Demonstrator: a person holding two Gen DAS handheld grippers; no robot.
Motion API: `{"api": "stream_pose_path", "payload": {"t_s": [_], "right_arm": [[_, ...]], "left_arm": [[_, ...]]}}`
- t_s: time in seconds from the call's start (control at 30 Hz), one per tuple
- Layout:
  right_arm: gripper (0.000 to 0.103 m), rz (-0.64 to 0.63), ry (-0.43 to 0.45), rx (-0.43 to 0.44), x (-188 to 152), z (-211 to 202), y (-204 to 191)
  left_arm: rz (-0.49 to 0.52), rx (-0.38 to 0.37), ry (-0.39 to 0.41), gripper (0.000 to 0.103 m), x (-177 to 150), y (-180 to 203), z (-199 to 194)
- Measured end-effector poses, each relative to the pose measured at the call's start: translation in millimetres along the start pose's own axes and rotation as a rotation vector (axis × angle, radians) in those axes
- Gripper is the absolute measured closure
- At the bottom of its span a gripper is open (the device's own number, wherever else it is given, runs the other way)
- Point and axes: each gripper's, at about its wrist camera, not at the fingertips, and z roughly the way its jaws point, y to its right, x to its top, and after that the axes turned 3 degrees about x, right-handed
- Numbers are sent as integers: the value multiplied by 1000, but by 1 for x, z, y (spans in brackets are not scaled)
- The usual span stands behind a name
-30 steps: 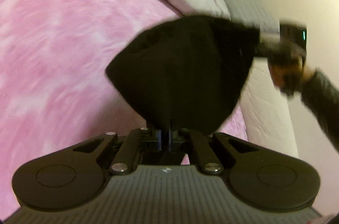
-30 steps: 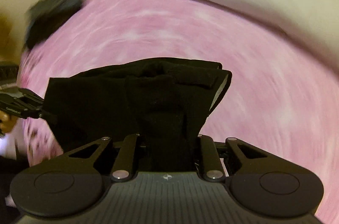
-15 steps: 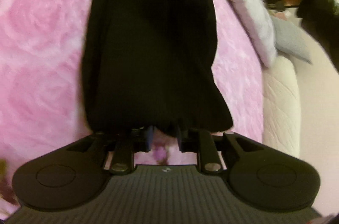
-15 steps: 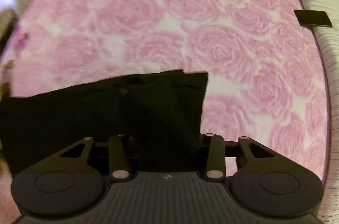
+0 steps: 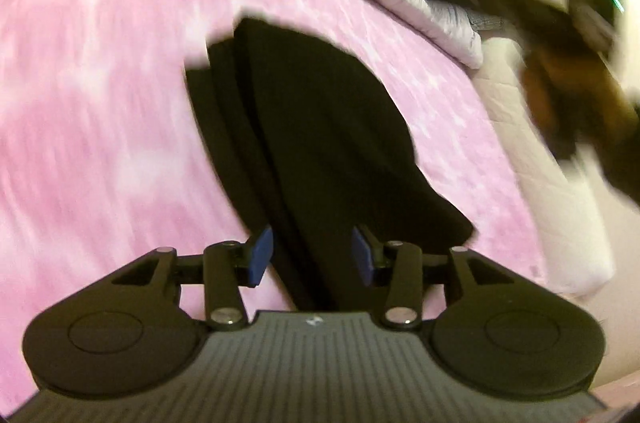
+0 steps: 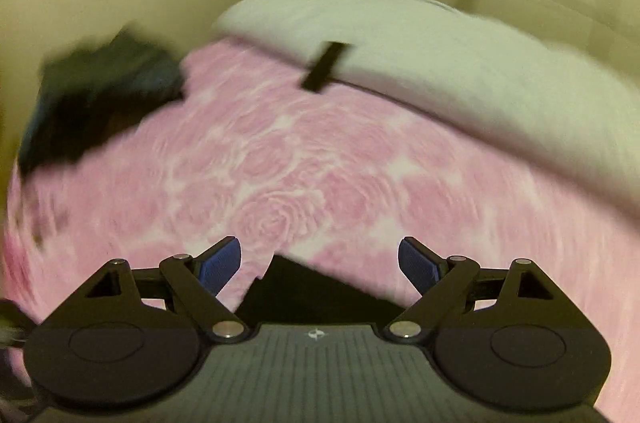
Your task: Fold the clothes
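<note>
Two grippers, both released. We note the left gripper (image 5: pixel 312 255) with its blue pads (image 5: pixel 261 255) parted; its jaws have just been opening, and the black garment (image 5: pixel 320 127) runs between them without either pad pressing on it. The garment lies folded into a long strip on the pink rose-patterned bedspread (image 5: pixel 100 83), stretching away from the left gripper. The right gripper (image 6: pixel 320 263) stands wide apart, its jaws also just opened; only a corner of the garment (image 6: pixel 304 291) shows, low between the fingers and clear of both. We see a white quilt (image 6: pixel 440 63) along the bedspread's far edge, a small dark flat object (image 6: pixel 324 67) at its border, and a dark heap (image 6: pixel 100 95) at the far left, too blurred to identify.
</note>
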Motion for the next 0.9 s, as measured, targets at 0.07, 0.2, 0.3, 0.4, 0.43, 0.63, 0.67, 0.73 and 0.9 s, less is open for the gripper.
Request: {"api": "stream_pose_path", "payload": {"t_s": [0.07,0.2,0.3,0.4,0.43,0.63,0.67,0.73,0.9], "right_arm": [[15,178,27,-24,-40,-29,0],[15,524,62,-74,-120,-75,-11],[15,766,62,-118,-181,-92,-26],[15,943,69,-156,-223,-90,-43],[15,989,82,-169,-232,-86,-48],[15,1241,213,-206,-269,-46,-74],[15,1278,234,-204,-274,-39,-78],[15,1355,278,-193,-282,-27,-86],[15,1452,340,-209,-291,-10,-102]], "left_arm": [[82,33,25,57,27,-4,13],[210,82,47,46,83,-14,47],[258,83,5,40,125,-27,88],[214,33,-120,38,143,-50,125],[198,16,-163,38,149,-57,138],[83,-109,-324,48,152,-85,178],[69,-131,-327,63,152,-85,177],[57,-160,-317,77,155,-81,169],[-16,-211,-293,85,152,-80,144]]}}
